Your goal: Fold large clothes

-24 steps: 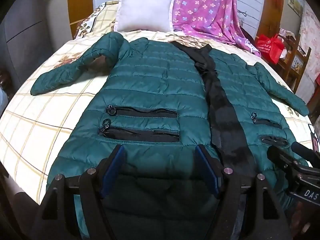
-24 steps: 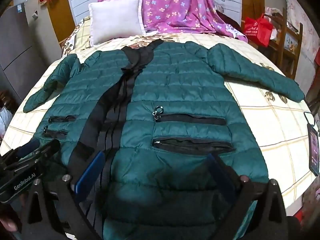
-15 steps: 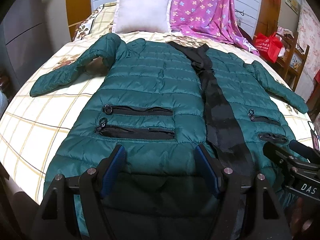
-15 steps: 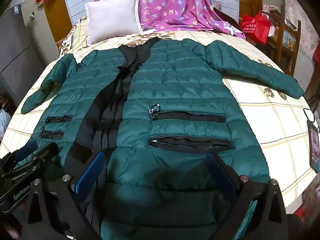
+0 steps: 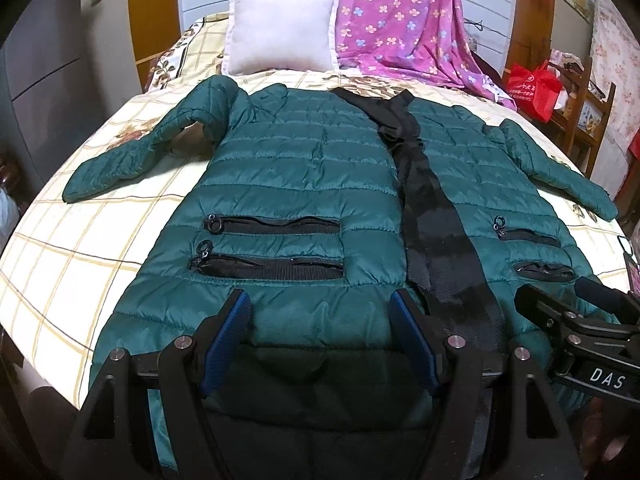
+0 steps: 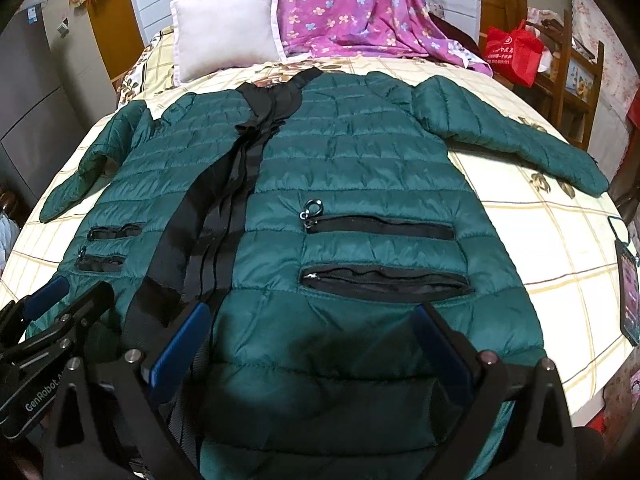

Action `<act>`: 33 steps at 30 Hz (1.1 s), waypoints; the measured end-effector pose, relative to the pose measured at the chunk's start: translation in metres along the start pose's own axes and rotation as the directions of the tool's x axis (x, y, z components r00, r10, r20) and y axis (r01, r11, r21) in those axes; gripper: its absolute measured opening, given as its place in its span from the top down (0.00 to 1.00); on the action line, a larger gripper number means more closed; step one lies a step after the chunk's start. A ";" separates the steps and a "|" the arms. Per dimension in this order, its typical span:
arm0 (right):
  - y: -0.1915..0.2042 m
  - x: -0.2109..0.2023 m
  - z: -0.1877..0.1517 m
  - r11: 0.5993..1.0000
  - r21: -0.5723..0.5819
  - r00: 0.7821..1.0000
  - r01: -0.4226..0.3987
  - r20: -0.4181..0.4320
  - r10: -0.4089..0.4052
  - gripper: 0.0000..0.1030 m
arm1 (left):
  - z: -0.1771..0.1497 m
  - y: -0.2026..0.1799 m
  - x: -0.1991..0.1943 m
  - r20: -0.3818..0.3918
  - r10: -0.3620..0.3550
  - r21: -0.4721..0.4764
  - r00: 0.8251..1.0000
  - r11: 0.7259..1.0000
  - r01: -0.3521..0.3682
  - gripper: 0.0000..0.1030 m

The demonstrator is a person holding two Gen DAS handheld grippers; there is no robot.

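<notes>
Here a checked bedspread carries the green jacket — pillow behind; each gripper gapes wide.

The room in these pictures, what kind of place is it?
Most likely a bedroom in a home. A green jacket lies spread on a bed with a checked sheet, a white pillow stands at its head, and a flowered purple blanket hangs behind.

I am holding the left gripper with its jaws spread wide above the hem of the green jacket, which is lying flat on the bed, sleeves out; the right gripper is showing alongside.
</notes>
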State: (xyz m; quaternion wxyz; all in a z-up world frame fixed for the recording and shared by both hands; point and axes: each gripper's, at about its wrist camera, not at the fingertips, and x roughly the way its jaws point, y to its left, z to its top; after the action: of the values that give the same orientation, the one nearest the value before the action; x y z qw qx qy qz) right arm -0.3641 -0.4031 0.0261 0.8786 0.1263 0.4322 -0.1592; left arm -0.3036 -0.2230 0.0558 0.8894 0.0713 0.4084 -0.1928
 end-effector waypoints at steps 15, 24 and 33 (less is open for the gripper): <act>0.002 0.002 -0.001 1.000 -0.005 1.000 -0.008 0.014 0.008 0.01 | -0.001 0.000 0.003 -0.022 -0.007 -0.003 1.000 1.000 0.007 0.58; 0.003 0.002 0.000 1.000 -0.007 1.000 -0.005 0.008 0.006 0.01 | -0.001 0.001 0.004 -0.023 -0.006 -0.003 1.000 1.000 0.006 0.58; 0.001 0.002 0.002 1.000 -0.008 1.000 0.006 0.014 -0.005 0.01 | 0.001 0.003 0.004 -0.019 0.002 -0.017 1.000 1.000 -0.003 0.58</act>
State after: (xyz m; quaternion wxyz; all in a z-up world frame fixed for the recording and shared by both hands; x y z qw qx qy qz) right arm -0.3612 -0.4033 0.0261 0.8816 0.1205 0.4272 -0.1607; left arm -0.2998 -0.2219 0.0531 0.8863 0.0662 0.4182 -0.1876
